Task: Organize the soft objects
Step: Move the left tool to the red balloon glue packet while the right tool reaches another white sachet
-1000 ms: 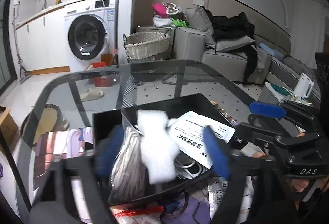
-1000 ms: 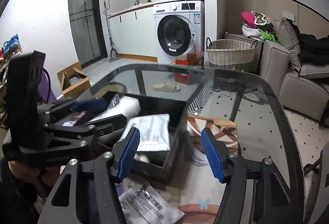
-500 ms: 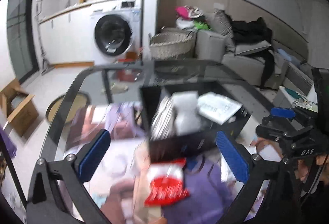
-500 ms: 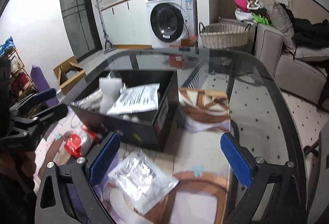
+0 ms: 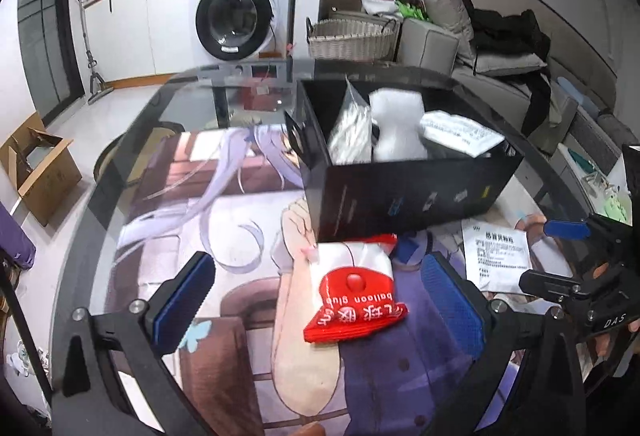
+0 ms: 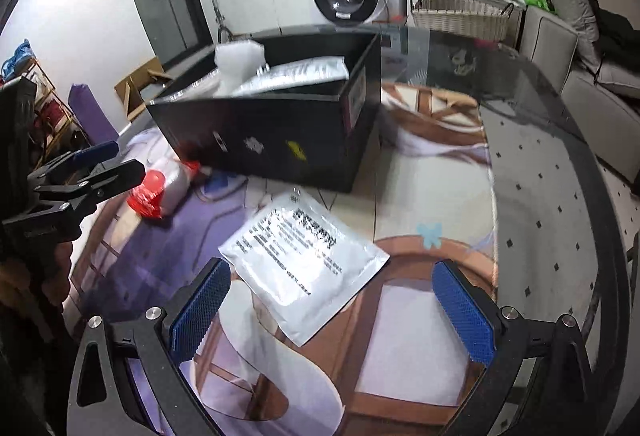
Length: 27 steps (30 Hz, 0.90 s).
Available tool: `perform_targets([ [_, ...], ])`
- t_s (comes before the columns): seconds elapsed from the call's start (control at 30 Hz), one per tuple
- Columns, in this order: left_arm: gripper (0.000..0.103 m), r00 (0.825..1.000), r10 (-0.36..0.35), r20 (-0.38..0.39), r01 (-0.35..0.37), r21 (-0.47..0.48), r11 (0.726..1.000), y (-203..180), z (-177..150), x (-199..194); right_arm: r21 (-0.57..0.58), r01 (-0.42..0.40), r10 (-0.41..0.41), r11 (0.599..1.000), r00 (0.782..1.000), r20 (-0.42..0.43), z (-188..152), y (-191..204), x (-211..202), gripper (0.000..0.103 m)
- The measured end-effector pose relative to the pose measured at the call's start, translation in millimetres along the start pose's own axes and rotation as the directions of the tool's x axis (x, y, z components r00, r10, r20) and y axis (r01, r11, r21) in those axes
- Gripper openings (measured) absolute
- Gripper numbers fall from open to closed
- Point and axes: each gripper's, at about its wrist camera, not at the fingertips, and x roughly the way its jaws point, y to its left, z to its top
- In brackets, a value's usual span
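Note:
A black box stands on the glass table and holds a white foam piece, a clear bag and a printed white pouch. The box also shows in the right wrist view. A red and white balloon glue packet lies in front of the box, between the fingers of my open, empty left gripper. A white printed pouch lies flat on the table just ahead of my open, empty right gripper. The red packet lies to its left.
A picture mat covers the table top under the glass. A washing machine, a wicker basket and a sofa with clothes stand beyond the table. A cardboard box sits on the floor at left.
Both grippers have pulled back from the black box and opened wide. The white foam piece now rests in the box. The red packet and the white pouch have come into view.

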Motion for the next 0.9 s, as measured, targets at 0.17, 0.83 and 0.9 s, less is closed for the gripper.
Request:
perform_targets([
  [0.17, 0.103, 0.999, -0.014, -0.034, 0.015, 0.025, 1.0, -7.6, -3.4, 6.2, -0.05, 0.013, -0.015, 0.999, 0.999, -0.038, -3.5, 10.2, 12.8, 0.102],
  [0.83, 0.103, 0.988, -0.003, -0.153, 0.007, 0.028, 1.0, -12.4, -9.0, 33.7, -0.16, 0.022, -0.032, 0.987, 0.998, -0.057, 11.5, 18.3, 29.4, 0.102],
  [0.9, 0.103, 0.988, -0.003, -0.152, 0.008, 0.028, 1.0, -11.7, -8.5, 33.6, -0.167, 0.016, -0.025, 0.986, 0.998, -0.051, 11.2, 19.6, 29.1, 0.102],
])
